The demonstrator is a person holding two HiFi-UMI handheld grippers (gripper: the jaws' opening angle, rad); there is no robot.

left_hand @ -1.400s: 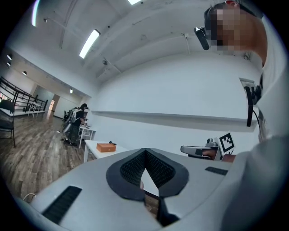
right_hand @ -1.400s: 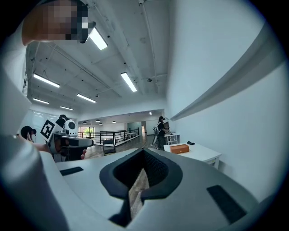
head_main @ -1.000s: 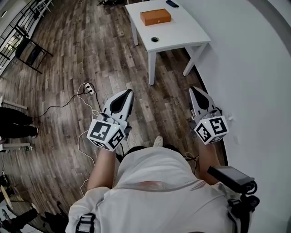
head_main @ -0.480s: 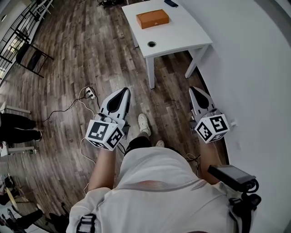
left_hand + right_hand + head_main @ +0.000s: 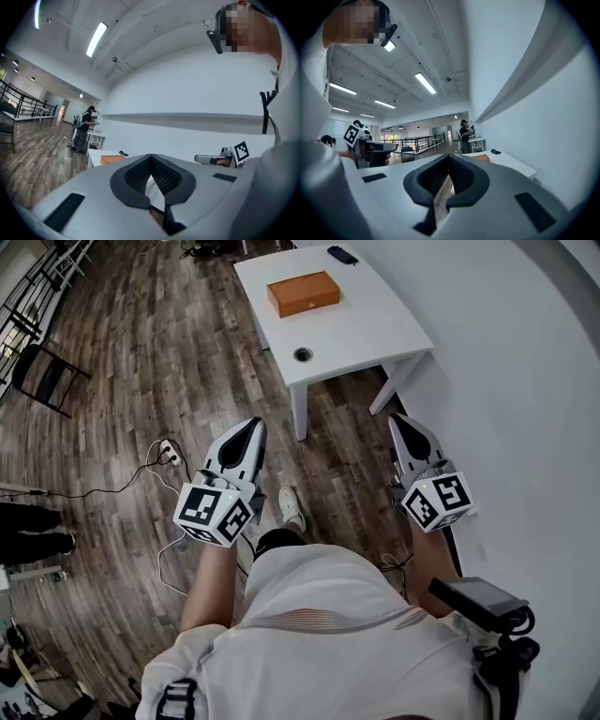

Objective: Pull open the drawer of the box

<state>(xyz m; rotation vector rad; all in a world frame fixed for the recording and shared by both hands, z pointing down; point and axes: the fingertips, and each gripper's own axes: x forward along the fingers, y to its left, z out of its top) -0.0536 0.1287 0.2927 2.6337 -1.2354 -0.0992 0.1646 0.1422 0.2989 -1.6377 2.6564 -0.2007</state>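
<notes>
Head view, steeply down: a person stands on a wood-plank floor point(image 5: 141, 381) with a gripper in each hand, both held level and pointing toward a white table point(image 5: 366, 329) ahead.

The left gripper point(image 5: 253, 424) has its jaws brought fully together, tips meeting. Its own view shows only a thin V of daylight behind the tips and nothing caught between them. The right gripper point(image 5: 397, 420), close beside a white wall point(image 5: 525, 381), is the same – jaws closed tip to tip and empty. Neither gripper touches anything; both are well apart from the table.

The box point(image 5: 302, 293) is a flat orange rectangle lying near the far middle of the tabletop, with its long side across the view. It looks closed – no drawer stands out from it, and the drawer front cannot be made out from here. A small dark object point(image 5: 342, 254) lies on the table beyond it.
</notes>
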